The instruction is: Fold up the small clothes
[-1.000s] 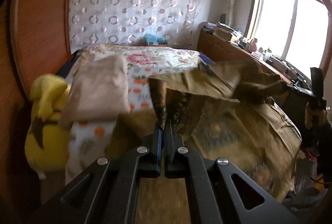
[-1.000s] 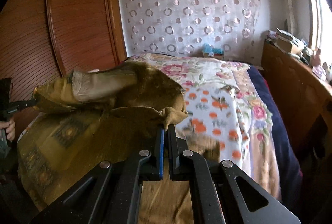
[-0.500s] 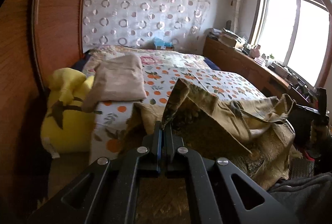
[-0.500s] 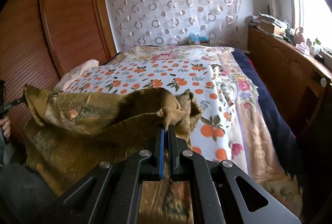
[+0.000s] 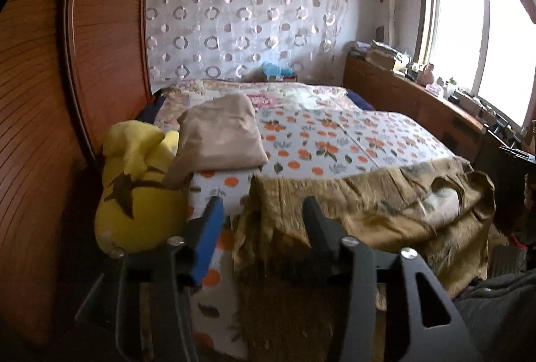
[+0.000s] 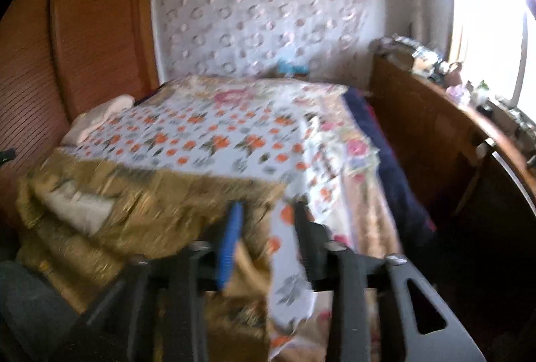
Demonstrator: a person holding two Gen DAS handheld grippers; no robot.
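An olive-gold patterned garment [image 5: 368, 204] lies doubled over along the near edge of the bed and hangs down its front. My left gripper [image 5: 263, 204] hovers over the garment's left end. Its jaws are opening, and the cloth lies below and between the fingers [image 5: 209, 228] with no pad pressing on it. In the blurred right wrist view, the same garment [image 6: 134, 194] ends at my right gripper [image 6: 268, 211]. Those jaws are opening too, and they stand clear of the cloth's right corner.
A folded beige garment [image 5: 221, 134] rests on the floral bedspread [image 5: 351, 134], partly on a yellow plush toy [image 5: 134, 194] at the bed's left side. A wooden wardrobe [image 5: 50, 94] stands on the left, and a cluttered wooden sideboard [image 5: 418, 107] runs under the window on the right.
Both grippers were shut on the olive garment's corners and held it up. They lowered it onto the bed's near edge, then opened and let it go.
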